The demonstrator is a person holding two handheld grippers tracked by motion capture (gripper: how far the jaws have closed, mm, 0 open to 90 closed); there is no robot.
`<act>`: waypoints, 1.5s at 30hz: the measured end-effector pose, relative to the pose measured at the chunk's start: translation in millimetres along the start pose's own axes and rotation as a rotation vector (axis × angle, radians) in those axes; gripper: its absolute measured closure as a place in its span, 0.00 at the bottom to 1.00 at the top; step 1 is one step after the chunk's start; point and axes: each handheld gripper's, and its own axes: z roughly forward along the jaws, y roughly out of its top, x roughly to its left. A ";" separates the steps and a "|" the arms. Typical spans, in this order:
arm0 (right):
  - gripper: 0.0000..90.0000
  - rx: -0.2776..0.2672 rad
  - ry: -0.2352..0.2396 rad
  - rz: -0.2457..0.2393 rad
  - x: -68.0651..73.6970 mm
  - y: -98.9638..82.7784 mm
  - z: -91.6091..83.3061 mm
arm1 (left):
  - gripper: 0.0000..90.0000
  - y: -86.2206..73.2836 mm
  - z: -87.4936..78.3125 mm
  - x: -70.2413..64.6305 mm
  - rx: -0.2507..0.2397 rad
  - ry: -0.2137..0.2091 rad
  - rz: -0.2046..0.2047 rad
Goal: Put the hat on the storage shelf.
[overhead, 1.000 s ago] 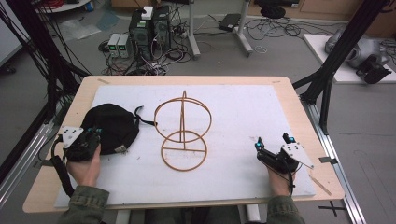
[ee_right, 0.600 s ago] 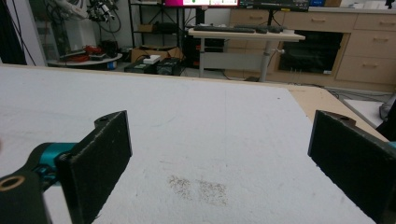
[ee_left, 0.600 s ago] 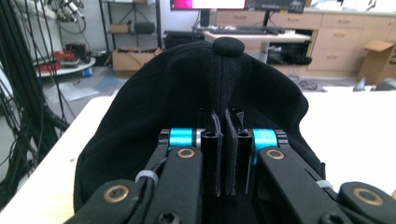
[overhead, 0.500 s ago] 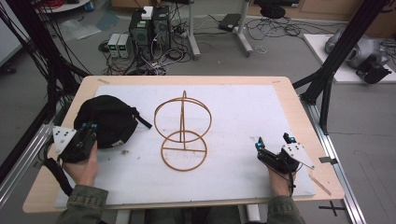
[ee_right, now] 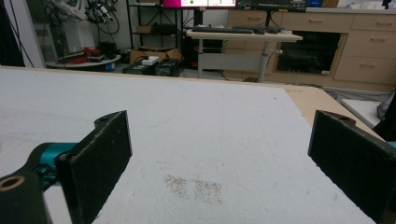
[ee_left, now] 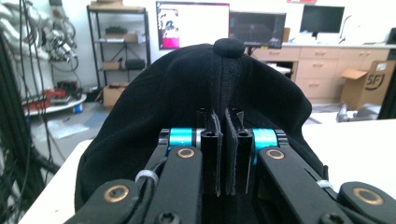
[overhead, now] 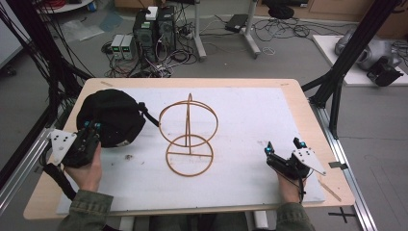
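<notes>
High view: my left tongs (overhead: 91, 131) pinch the black cap (overhead: 110, 115) at left of the frame, on the white surface (overhead: 250, 120) beside a wire stand (overhead: 188, 137). Left gripper view: jaws pressed on a fold of soft, light cloth; I judge the rim grips best. Right gripper view: right tongs (ee_right: 219, 163) spread, empty.

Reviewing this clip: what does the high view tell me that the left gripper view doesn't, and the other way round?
The high view adds the orange wire ring stand at the centre of the white foam sheet, and the right gripper resting open near the right edge. The left gripper view adds the close detail: its jaws shut on the fabric, and the button on top. Both show the black cloth cap and the left gripper.
</notes>
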 end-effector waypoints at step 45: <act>0.06 -0.024 0.015 0.002 8.0 3.4 7.0 | 0.96 73.6 -16.6 -21.9 -0.408 -0.096 -0.102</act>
